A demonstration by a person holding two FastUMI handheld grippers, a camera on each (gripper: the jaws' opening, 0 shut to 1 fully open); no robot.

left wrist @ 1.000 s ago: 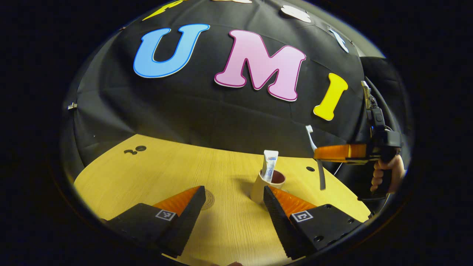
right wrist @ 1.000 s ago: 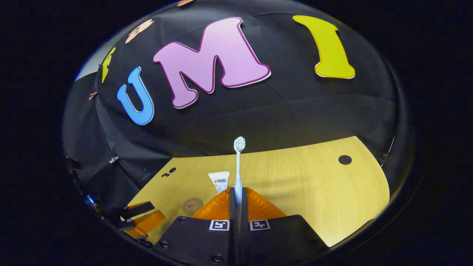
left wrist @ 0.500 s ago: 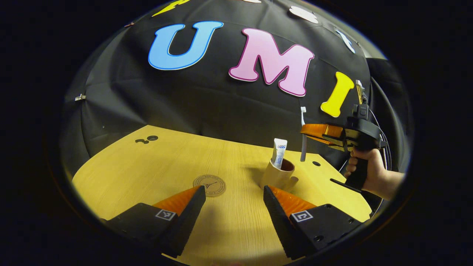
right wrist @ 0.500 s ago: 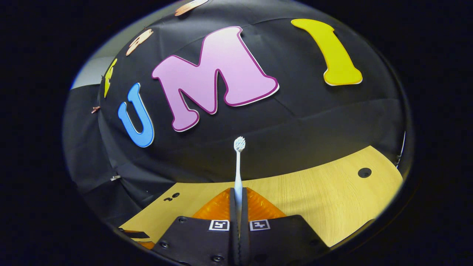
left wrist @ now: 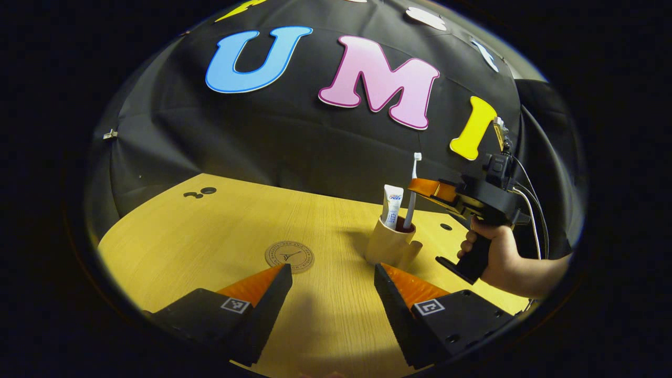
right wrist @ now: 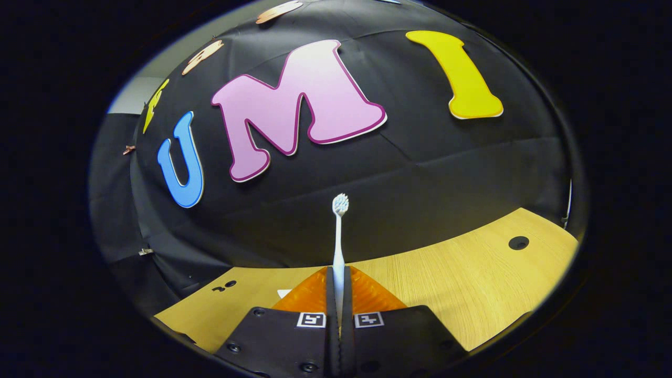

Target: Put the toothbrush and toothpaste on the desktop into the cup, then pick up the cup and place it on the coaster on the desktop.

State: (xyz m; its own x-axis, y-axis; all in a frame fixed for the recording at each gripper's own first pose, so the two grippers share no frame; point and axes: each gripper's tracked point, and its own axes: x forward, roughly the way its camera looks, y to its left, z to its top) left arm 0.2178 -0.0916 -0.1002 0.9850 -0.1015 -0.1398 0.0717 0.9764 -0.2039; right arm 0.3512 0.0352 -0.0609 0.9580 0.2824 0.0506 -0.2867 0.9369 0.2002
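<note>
My right gripper (right wrist: 336, 273) has its 2 fingers pressed together on the toothbrush (right wrist: 339, 236), pinching the lower part of the thin white handle; the small bristled head stands straight up above the fingertips. In the left gripper view that same toothbrush (left wrist: 412, 191) is tilted slightly, its lower end down inside the cup (left wrist: 387, 245) beside the toothpaste (left wrist: 391, 206), with my right gripper (left wrist: 420, 186) and hand (left wrist: 491, 252) reaching in from the right. The cup is a tan beaker with a dark inside, standing upright on the desktop (left wrist: 210, 236). The toothpaste is a white tube with blue print, standing in the cup, its flat end up.

My left gripper (left wrist: 331, 283) hangs spread wide over the near desktop, pinching nothing. The round coaster (left wrist: 289, 256) lies flat just beyond its left finger, left of the cup and apart from it. The wood between coaster and cup is bare, as is the wide stretch toward the far left edge, where 2 small dark holes (left wrist: 199, 192) sit. Another hole (left wrist: 445, 227) lies right of the cup.
</note>
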